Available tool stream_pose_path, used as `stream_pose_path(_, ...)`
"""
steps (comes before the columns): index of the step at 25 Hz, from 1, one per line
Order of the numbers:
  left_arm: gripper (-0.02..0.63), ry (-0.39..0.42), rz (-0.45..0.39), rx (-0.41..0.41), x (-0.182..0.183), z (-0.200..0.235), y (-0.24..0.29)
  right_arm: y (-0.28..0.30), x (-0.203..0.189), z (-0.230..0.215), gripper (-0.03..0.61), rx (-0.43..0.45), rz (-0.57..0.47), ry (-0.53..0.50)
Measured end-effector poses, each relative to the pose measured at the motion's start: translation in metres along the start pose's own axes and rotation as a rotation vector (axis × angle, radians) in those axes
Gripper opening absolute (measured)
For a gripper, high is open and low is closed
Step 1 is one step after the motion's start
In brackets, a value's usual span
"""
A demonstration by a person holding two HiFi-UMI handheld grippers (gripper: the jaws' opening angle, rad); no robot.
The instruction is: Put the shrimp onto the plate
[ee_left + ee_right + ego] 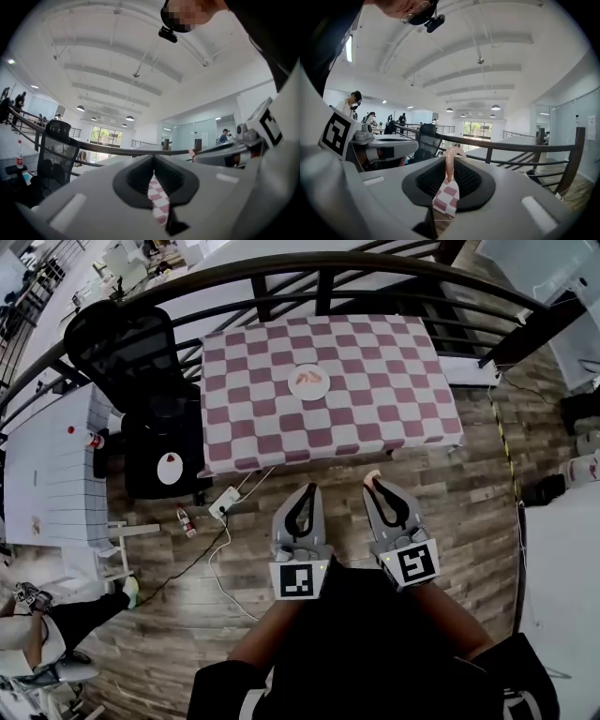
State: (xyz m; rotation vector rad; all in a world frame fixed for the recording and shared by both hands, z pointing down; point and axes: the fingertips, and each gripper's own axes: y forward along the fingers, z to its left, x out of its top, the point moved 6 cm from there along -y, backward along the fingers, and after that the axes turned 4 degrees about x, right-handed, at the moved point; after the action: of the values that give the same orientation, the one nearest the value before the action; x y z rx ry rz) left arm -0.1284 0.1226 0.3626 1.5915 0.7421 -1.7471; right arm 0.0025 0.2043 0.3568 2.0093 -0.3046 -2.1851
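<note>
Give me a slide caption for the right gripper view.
Right tool shut on a pink shrimp, checkered table glimpsed below.

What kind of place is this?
Probably an open-plan office or lab on an upper level: a curved railing runs past, an office chair stands nearby, and glass-walled rooms show beyond.

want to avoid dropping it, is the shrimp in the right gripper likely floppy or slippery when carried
Probably fairly stiff: the shrimp holds its curl, standing up above the shut right gripper. Likely light, since a pinch at one end holds it. Its smooth surface may be slippery.
</note>
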Motion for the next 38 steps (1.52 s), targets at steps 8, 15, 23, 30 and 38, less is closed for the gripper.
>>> stream_pose_path(8, 0.009, -0.011, 0.006, 0.005, -0.003, 0.036, 0.030, 0.048, 0.005, -0.004, 0.054, -0.002, 0.015, 0.029)
stream_pose_path(15, 0.009, -0.037, 0.016, 0.048, 0.001, 0.051, 0.043, 0.076, 0.014, -0.007, 0.054, 0.040, 0.007, 0.022)
stream_pose_path(23, 0.009, 0.024, 0.006, 0.114, 0.015, 0.056, 0.061, 0.105, 0.011, -0.019, 0.054, 0.130, -0.001, 0.040)
stream_pose_path(30, 0.009, 0.008, 0.039, 0.191, 0.003, 0.048, 0.094, 0.137, -0.011, -0.056, 0.054, 0.195, 0.048, 0.031)
stream_pose_path(38, 0.009, -0.014, 0.064, 0.247, -0.006, 0.044, 0.123, 0.189, -0.038, -0.086, 0.055, 0.354, 0.177, 0.008)
